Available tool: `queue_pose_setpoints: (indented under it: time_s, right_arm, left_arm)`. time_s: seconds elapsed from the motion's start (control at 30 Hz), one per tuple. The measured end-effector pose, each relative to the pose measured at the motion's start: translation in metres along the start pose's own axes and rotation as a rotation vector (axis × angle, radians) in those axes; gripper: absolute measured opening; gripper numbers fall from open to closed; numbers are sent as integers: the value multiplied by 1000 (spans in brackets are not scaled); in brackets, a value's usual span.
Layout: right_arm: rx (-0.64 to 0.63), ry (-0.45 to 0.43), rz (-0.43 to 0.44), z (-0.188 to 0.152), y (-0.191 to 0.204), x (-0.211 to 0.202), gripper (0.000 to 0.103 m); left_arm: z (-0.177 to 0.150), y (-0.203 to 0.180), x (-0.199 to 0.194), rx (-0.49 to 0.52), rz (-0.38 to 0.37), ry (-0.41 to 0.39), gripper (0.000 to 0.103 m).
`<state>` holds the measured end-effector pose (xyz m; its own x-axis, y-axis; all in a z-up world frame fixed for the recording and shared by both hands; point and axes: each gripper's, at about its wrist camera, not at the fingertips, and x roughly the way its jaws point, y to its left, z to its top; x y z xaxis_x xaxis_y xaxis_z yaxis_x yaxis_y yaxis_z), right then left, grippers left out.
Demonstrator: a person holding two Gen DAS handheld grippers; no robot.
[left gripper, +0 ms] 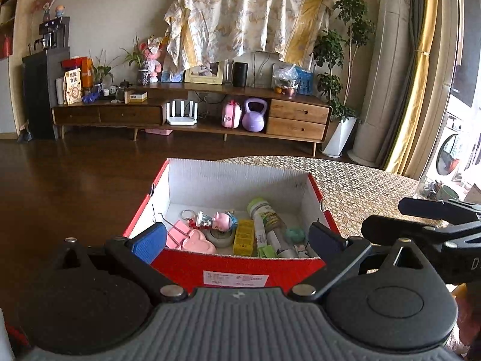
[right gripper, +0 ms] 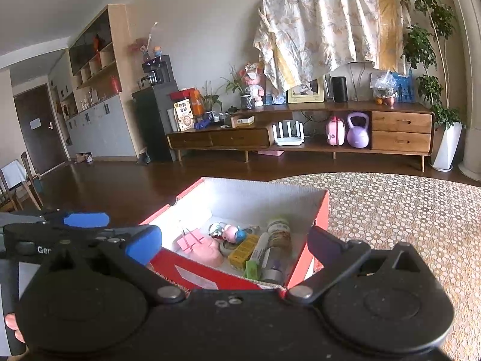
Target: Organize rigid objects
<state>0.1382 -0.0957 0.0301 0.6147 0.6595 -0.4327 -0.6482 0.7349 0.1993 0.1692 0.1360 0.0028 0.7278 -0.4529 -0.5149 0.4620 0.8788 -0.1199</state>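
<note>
A red cardboard box (left gripper: 237, 266) with a white inside stands on the patterned table; it also shows in the right wrist view (right gripper: 210, 275). In it lie a pink binder clip (left gripper: 177, 236), a pink cloud-shaped piece (left gripper: 194, 243), a pig figure keychain (left gripper: 221, 221), a tape roll (left gripper: 221, 237), a yellow box (left gripper: 244, 237), a bottle (left gripper: 269, 225) and a small teal thing (left gripper: 295, 234). My left gripper (left gripper: 237, 242) is open and empty, just above the box's near wall. My right gripper (right gripper: 234, 245) is open and empty, above the near corner of the box.
The table wears a honeycomb-patterned cloth (right gripper: 405, 219). The right gripper's body (left gripper: 436, 225) shows at the right of the left wrist view. The left gripper's blue pad (right gripper: 85, 219) shows at the left of the right wrist view. Beyond lie dark wood floor (left gripper: 75, 174) and a TV cabinet (left gripper: 192, 114).
</note>
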Motion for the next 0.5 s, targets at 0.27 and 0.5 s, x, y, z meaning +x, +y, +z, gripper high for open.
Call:
queue_pose_setpoints:
  time_s: [0.27, 0.5]
  right_arm:
    - [17, 10, 4, -9, -2, -2, 103]
    - [29, 9, 3, -11, -6, -5, 103]
  left_arm:
    - [-3, -1, 2, 15, 11, 11, 101]
    - [-2, -6, 2, 19, 13, 15, 101]
